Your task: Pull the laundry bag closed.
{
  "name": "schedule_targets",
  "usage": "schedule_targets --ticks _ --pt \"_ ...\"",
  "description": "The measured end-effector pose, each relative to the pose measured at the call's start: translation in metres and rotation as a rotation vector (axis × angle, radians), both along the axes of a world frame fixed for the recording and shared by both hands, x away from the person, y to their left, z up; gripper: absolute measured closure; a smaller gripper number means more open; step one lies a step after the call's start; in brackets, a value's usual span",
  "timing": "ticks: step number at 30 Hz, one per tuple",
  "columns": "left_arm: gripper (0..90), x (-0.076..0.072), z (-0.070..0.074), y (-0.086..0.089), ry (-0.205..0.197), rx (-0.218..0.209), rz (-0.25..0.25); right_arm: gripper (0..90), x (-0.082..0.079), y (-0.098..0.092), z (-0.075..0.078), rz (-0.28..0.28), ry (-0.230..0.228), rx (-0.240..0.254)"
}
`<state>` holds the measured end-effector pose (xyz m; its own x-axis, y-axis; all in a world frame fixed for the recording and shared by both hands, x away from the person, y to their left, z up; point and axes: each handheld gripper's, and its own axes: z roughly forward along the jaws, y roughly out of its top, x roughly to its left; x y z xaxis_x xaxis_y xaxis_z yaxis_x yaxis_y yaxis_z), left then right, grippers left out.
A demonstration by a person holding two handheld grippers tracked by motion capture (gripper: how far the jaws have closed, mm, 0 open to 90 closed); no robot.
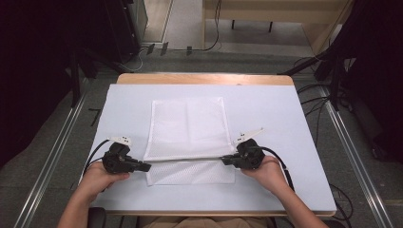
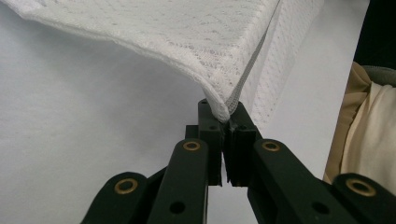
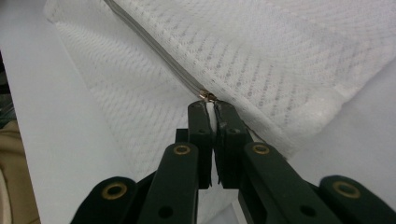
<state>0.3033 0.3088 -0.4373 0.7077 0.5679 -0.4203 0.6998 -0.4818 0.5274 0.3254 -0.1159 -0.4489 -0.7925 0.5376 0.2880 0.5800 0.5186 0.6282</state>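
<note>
Black jaws of the left tool (image 2: 225, 122) pinch the mesh bag's (image 1: 187, 126) corner at lower centre; the right tool (image 3: 211, 109) clamps the zipper end (image 3: 207, 95). Bag is gripped and stretched taut on the table (image 1: 285, 118); zipper looks closed, unzipping seemingly remains.

Looks like a lab or test room here: a table (image 1: 304, 142) under a white sheet, metal rails (image 1: 52, 156) either side on grey carpet, cables (image 1: 313, 102) trailing, dark curtains (image 1: 43, 52) hemming it in
</note>
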Motion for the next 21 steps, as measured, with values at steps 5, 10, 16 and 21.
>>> schedule_targets --ticks 5,10,16,21 --pt "88.0 0.000 0.000 0.000 0.003 -0.003 0.001 88.2 0.001 -0.009 0.003 -0.013 -0.005 0.006" --pt "87.9 0.000 -0.001 0.000 0.016 -0.002 -0.005 88.2 -0.002 -0.013 0.003 -0.009 0.004 0.007" --pt "86.9 0.001 -0.002 -0.002 0.026 -0.003 -0.003 88.0 -0.005 -0.012 0.004 0.000 -0.012 -0.023" --pt "82.7 0.002 -0.003 0.001 0.048 -0.021 0.022 87.6 -0.007 -0.007 0.004 0.001 -0.028 -0.029"
